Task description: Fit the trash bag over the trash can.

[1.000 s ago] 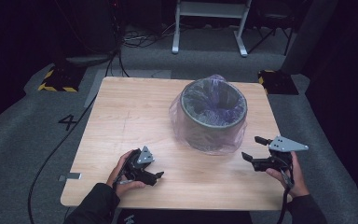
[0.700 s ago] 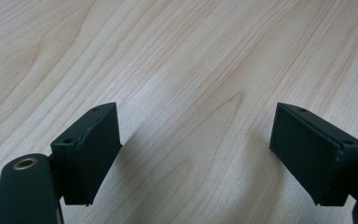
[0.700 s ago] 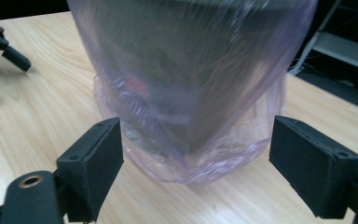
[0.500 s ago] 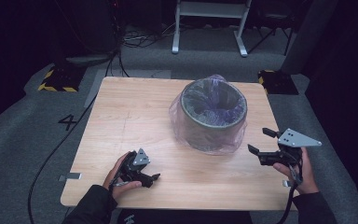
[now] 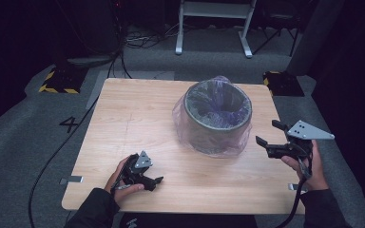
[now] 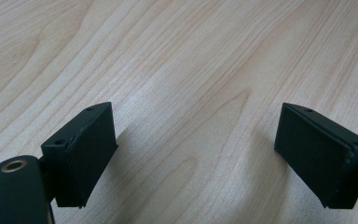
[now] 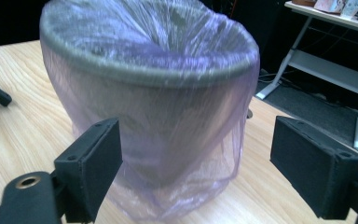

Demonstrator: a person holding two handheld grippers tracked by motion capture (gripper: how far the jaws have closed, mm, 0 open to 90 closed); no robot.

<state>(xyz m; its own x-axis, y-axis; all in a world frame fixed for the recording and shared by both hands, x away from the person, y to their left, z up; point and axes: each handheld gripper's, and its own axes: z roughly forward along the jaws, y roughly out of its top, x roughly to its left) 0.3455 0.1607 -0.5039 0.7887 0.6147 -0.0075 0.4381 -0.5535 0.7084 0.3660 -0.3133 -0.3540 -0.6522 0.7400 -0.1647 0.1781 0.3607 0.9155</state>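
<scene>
A grey bin [image 5: 217,116] lined with a thin purple bag stands upright right of the table's middle. My right gripper [image 5: 268,133] hovers above the table just right of the bin, open, jaws pointing at its side. In the right gripper view the bin [image 7: 149,102] stands straight ahead of the right gripper [image 7: 196,163], apart from both pads, with the bag's loose skirt draped down to the wood. My left gripper [image 5: 148,178] rests low at the front left in a hand. In the left gripper view, that gripper [image 6: 196,154] is open over bare wood; its jaws have just been opening slightly, nothing between them.
The wooden table [image 5: 138,114] has bare room on its left half and along the front. A cable [image 5: 52,156] trails off the left edge to the floor. A white metal stand [image 5: 214,23] and striped floor blocks [image 5: 57,80] lie beyond the far edge.
My right gripper has risen off the table and drifted slightly right, still facing the bin. The left hand has hardly shifted.
</scene>
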